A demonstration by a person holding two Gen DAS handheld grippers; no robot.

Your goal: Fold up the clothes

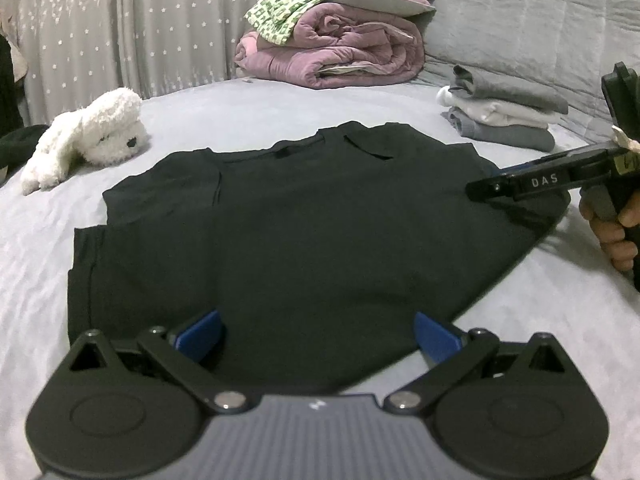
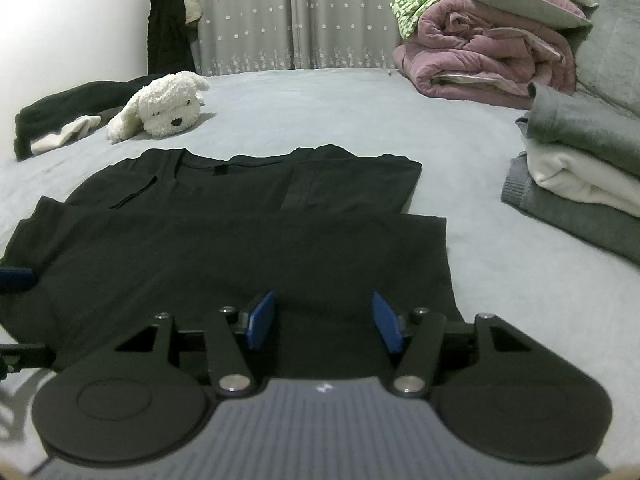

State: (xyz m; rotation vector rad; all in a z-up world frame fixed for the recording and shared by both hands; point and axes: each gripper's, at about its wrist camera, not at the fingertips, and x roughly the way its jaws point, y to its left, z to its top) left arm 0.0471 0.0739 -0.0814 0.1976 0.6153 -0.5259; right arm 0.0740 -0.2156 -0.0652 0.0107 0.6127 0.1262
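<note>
While both tongs, left (image 1: 316, 334) and right (image 2: 324, 322), stand open and empty over its near edge, the shirt (image 1: 304, 232) lies mid-bed (image 1: 280, 100) with sleeves folded in; final folds remain. Three folded clothes (image 1: 508, 116) sit at two o'clock.

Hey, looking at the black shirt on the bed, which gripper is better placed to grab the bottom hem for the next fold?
Probably the left gripper: open, right above the black shirt hem. The right gripper hovers over a side edge.
</note>
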